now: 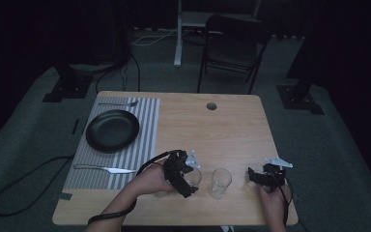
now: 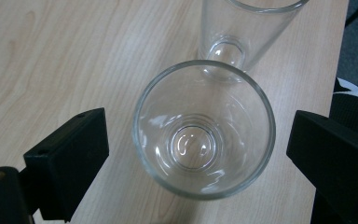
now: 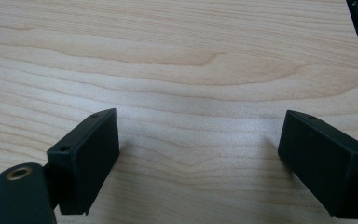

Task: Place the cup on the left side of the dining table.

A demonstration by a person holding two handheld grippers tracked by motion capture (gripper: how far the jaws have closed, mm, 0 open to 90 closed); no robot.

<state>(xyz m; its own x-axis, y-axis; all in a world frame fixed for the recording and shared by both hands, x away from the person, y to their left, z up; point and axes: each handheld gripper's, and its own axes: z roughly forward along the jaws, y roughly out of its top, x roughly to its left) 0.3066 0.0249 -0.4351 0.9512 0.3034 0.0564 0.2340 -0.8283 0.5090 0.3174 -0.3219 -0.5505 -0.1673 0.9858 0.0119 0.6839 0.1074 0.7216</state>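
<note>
Two clear empty glasses stand upright side by side near the table's front edge. My left gripper [image 1: 188, 180] is at the left glass [image 1: 193, 176], tilted down over it. In the left gripper view that glass [image 2: 204, 140] sits between the two black jaws of the left gripper [image 2: 198, 135], with a gap on each side, so the gripper is open. The second glass [image 2: 242, 32] stands just beyond it, also seen at the middle front [image 1: 221, 182]. My right gripper [image 1: 252, 177] rests to the right of the second glass. The right gripper [image 3: 198, 140] is open over bare wood.
A striped placemat [image 1: 145, 140] at the left bears a black plate [image 1: 112, 129], with a fork [image 1: 118, 103] behind it and a knife [image 1: 105, 169] in front. The wooden table [image 1: 222, 130] has a round hole [image 1: 211, 106] at the back. A folding chair [image 1: 234, 46] stands beyond.
</note>
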